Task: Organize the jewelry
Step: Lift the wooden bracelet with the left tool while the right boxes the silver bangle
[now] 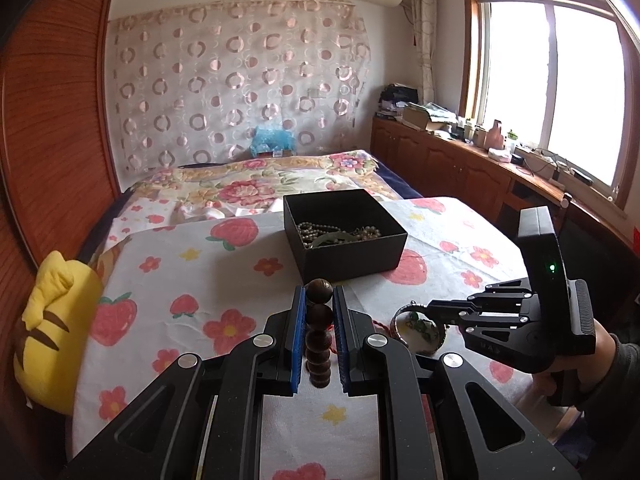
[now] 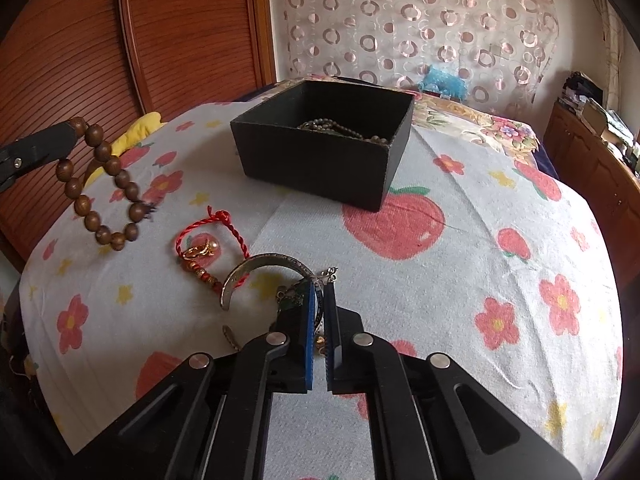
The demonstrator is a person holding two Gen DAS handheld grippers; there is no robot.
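My left gripper is shut on a brown wooden bead bracelet, held above the cloth; in the right wrist view the bracelet hangs from that gripper at the left edge. My right gripper is shut on a silver bangle lying on the cloth, with a green pendant chain beside it; that gripper shows in the left wrist view. An open black box holds bead strands and a green piece. A red cord bracelet with gold charm lies left of the bangle.
The strawberry-print cloth covers a table by a floral bed. A yellow plush sits at the left edge. A wooden wardrobe stands left, a cluttered wooden cabinet under the window at right.
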